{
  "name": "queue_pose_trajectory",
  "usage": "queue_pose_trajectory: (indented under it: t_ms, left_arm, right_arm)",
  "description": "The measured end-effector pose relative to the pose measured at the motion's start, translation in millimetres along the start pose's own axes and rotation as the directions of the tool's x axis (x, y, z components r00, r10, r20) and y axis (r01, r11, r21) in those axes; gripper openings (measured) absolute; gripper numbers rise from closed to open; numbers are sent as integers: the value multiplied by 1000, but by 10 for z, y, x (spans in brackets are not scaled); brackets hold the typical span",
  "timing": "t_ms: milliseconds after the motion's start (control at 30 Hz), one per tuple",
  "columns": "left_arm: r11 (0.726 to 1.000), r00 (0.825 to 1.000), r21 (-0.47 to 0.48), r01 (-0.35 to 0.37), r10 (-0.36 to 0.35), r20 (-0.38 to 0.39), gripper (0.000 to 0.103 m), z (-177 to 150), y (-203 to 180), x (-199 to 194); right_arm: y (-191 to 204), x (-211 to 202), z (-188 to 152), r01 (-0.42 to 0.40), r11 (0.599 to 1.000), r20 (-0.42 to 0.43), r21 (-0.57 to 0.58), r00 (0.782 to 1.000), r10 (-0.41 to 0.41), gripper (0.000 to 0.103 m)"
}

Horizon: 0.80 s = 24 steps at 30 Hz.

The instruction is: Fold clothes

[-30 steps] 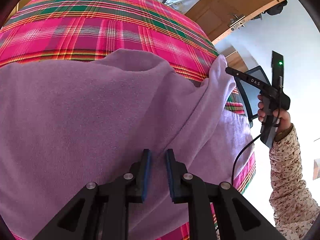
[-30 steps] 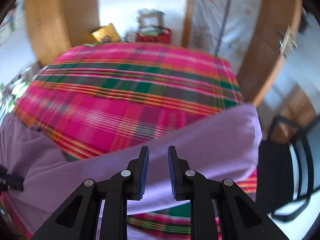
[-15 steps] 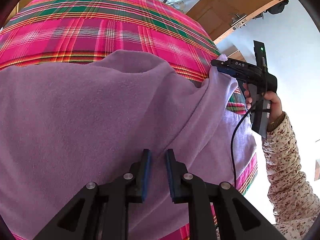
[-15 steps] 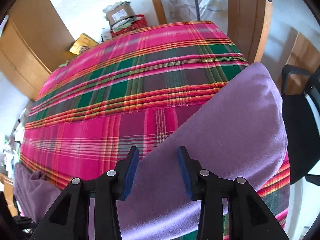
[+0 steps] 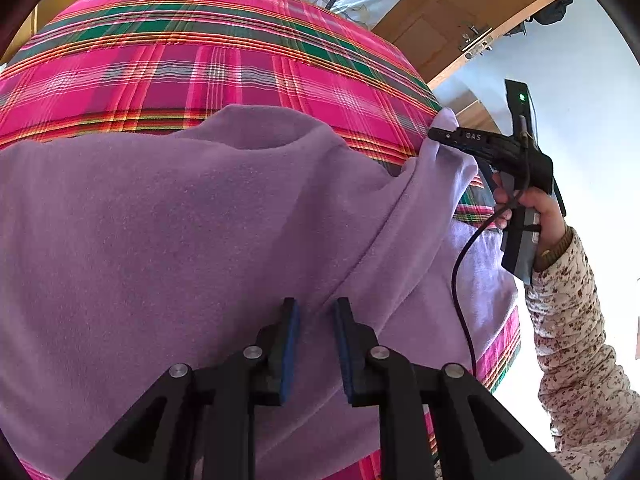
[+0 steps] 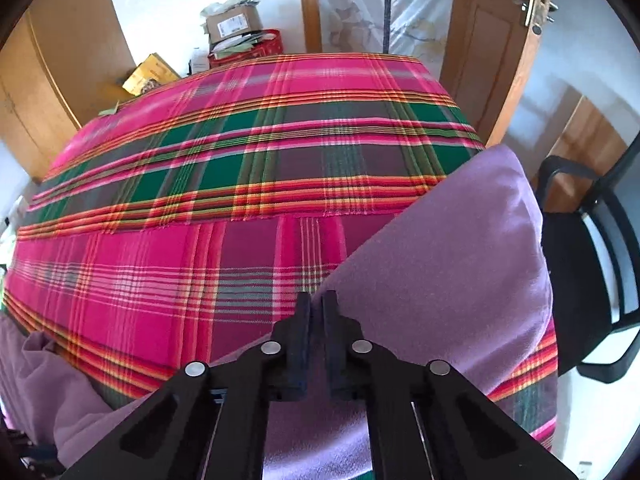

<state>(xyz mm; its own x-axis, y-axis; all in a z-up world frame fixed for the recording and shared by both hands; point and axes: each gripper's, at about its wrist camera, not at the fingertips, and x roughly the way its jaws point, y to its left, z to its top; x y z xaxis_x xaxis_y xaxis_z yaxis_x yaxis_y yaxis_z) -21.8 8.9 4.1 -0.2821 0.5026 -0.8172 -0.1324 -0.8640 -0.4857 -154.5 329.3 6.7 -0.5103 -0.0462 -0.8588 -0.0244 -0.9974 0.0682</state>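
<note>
A purple fleece garment (image 5: 200,220) is spread over a pink and green plaid cloth (image 5: 200,60). My left gripper (image 5: 316,312) sits low on it with a fold of fleece between its pads; its jaws are easing open. A taut crease runs from there up to the garment's far right corner. That corner is pinched and lifted by my right gripper (image 5: 437,134), held in a hand (image 5: 540,212). In the right wrist view the right gripper (image 6: 316,305) is shut on the fleece's (image 6: 460,260) edge above the plaid cloth (image 6: 240,160).
A black chair (image 6: 580,260) stands just past the right edge of the plaid surface. A wooden door (image 6: 492,60) is behind it. Cardboard boxes (image 6: 236,24) and a red basket sit beyond the far edge. A cable (image 5: 460,280) hangs from the right gripper over the fleece.
The right gripper opened wide, then shut on the fleece's right corner and now holds it raised. It rolled and dropped a little. The left gripper stayed put, jaws slightly wider.
</note>
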Motion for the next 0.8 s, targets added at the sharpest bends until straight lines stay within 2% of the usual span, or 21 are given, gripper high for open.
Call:
queue_pose_trajectory:
  t_ms: [200, 433, 700, 800]
  left_arm:
    - [1000, 1000, 17, -19, 18, 13, 19, -32, -44, -18]
    - [999, 1000, 33, -23, 23, 18, 19, -64, -115, -40]
    - [994, 994, 87, -64, 56, 89, 19, -104, -267, -111]
    - [991, 994, 109, -80, 70, 87, 19, -102, -312, -61]
  right_arm:
    - [-59, -243, -92, -22, 999, 70, 31, 997, 20, 3]
    - [-198, -714, -264, -39, 998, 170, 58, 985, 29, 3]
    - [-397, -1136, -502, -55, 992, 255, 114, 967, 25, 2]
    - [-439, -1223, -602, -55, 992, 263, 117, 965, 23, 2]
